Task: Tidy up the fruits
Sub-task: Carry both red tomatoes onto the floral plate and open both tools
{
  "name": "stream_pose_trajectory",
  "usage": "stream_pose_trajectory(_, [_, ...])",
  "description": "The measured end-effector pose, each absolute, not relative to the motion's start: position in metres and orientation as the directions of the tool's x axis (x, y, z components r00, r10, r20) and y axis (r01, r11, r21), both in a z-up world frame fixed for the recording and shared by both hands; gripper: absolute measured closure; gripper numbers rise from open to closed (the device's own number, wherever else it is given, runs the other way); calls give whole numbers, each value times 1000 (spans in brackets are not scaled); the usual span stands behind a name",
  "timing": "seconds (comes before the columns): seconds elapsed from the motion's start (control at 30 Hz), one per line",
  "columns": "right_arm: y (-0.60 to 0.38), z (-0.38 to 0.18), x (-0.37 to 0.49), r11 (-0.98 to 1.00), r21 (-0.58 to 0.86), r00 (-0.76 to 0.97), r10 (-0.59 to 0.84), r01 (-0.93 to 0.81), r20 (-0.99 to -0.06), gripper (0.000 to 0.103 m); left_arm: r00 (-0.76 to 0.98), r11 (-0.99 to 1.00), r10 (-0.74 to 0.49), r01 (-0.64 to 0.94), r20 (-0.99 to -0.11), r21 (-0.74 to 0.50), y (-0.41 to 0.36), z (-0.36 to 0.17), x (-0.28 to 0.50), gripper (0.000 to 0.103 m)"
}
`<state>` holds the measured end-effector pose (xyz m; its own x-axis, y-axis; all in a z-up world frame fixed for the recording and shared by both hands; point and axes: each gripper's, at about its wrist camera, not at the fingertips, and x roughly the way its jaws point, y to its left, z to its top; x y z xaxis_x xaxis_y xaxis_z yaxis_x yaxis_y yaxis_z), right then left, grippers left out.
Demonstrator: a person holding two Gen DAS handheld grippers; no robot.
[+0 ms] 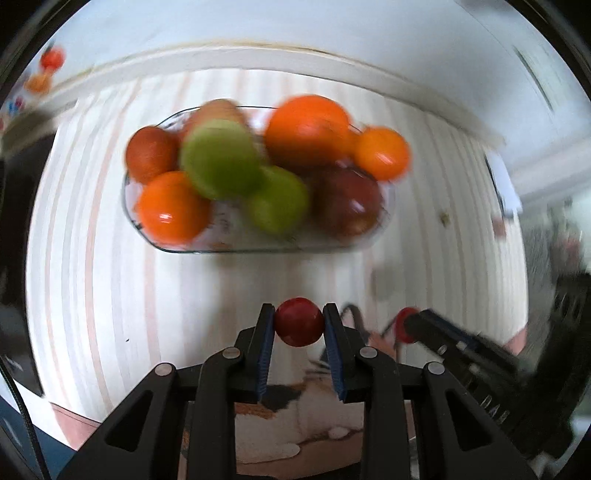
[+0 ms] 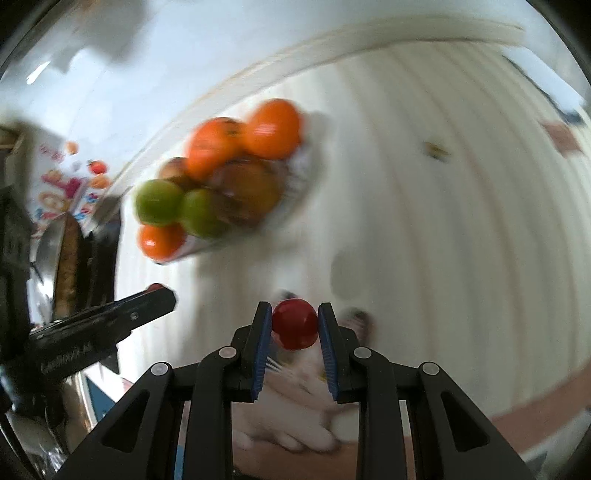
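Note:
My left gripper [image 1: 299, 320] is shut on a small red round fruit [image 1: 298, 322], held above the striped tablecloth [image 1: 92, 277]. My right gripper [image 2: 294, 322] is shut on a second small red fruit [image 2: 294, 325]. Ahead lies a clear glass bowl [image 1: 258, 248] piled with oranges [image 1: 171, 210], green fruits [image 1: 221, 158] and dark red apples [image 1: 345, 201]. In the right wrist view the same bowl [image 2: 295, 199] sits up and to the left, blurred. The right gripper [image 1: 408, 325] shows at lower right in the left wrist view, the left gripper [image 2: 162, 295] at left in the right wrist view.
A cat-print cushion or cloth [image 1: 295, 417] lies below the grippers. A colourful printed box [image 2: 62, 184] and dark clutter [image 2: 74, 266] stand past the table's left edge. A small scrap [image 2: 436, 149] lies on the cloth at upper right. The pale wall [image 1: 295, 33] runs behind the table.

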<state>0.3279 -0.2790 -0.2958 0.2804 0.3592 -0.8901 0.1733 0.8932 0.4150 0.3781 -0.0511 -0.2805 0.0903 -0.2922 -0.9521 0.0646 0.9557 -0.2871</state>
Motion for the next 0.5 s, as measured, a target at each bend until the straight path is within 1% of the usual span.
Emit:
stream_pose_trajectory(0.1, [-253, -299, 355, 883, 454, 282, 407, 122, -868, 75, 75, 937, -345, -30, -936, -348, -27, -291, 397, 79])
stream_pose_trajectory(0.17, [-240, -302, 367, 884, 459, 283, 419, 89, -863, 75, 74, 928, -360, -70, -930, -365, -21, -295, 404, 79])
stream_pose_trajectory(0.37, [-204, -309, 395, 904, 427, 303, 409, -8, -861, 75, 79, 905, -397, -133, -914, -404, -14, -307, 426, 79])
stream_pose_trajectory(0.5, [-195, -317, 404, 913, 408, 300, 396, -22, -868, 75, 70, 900, -400, -157, -914, -406, -16, -317, 433, 79])
